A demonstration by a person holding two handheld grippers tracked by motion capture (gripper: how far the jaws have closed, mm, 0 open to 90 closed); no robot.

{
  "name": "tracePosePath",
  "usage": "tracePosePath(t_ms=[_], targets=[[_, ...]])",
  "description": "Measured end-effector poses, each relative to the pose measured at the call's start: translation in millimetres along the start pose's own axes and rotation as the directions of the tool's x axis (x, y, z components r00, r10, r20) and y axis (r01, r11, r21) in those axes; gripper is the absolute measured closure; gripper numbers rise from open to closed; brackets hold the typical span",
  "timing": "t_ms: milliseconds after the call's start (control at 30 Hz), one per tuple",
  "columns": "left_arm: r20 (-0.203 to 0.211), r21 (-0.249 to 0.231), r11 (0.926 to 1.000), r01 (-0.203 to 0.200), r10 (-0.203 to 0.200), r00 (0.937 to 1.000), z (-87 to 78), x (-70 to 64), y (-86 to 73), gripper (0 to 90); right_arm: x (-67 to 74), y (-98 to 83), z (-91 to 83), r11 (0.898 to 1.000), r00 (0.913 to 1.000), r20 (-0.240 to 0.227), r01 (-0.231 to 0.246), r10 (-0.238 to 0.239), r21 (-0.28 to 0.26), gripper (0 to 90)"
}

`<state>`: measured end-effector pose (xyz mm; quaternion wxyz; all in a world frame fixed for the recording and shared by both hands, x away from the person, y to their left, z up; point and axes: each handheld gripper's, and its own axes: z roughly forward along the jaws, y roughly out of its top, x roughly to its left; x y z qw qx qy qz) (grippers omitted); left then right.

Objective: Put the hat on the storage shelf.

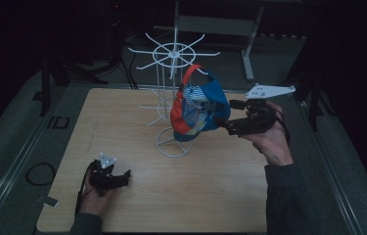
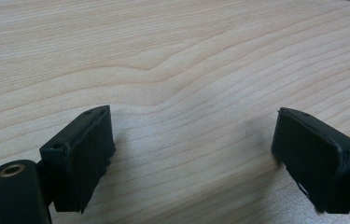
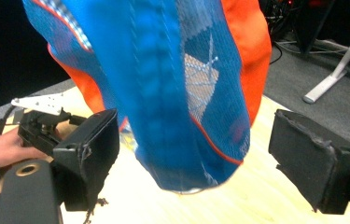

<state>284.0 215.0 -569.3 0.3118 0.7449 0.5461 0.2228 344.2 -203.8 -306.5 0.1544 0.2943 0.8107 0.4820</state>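
Wood grain runs across the pale table (image 1: 137, 205), and low at its left the left gripper (image 1: 117, 177) sits in the person's left hand (image 1: 95, 193), close to the near edge. In the left gripper view its jaws stand wide apart over bare tabletop (image 2: 186, 60), with nothing between them; its fingertips (image 2: 81, 154) hover close over or rest on the wood, I cannot tell which.

Toward the middle stands a white wire rack (image 1: 173, 58) with a round base ring on the table. A blue and orange mesh cap (image 1: 198, 107) hangs from it by its orange strap, looped over one of the upper prongs.

Just right of the cap is the right gripper (image 1: 222, 123), held level in the right hand (image 1: 271, 142) and pointing at the cap's side. In the right gripper view the jaws are spread wide, and the cap (image 3: 163, 84) hangs down between them in front of the camera, touching neither pad as far as can be seen. The left hand (image 3: 0, 149) and its gripper show at that view's left edge.
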Motion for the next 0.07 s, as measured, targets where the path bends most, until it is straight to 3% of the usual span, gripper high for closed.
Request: tracePosePath(t_ms=[67], targets=[[0.000,0.000,1.0000,0.000,0.000,1.0000,0.0,0.0,0.0,13.4,-1.1,-4.5,0.9,1.000,1.0000,0.009,-0.001,0.001,0.006,16.2]])
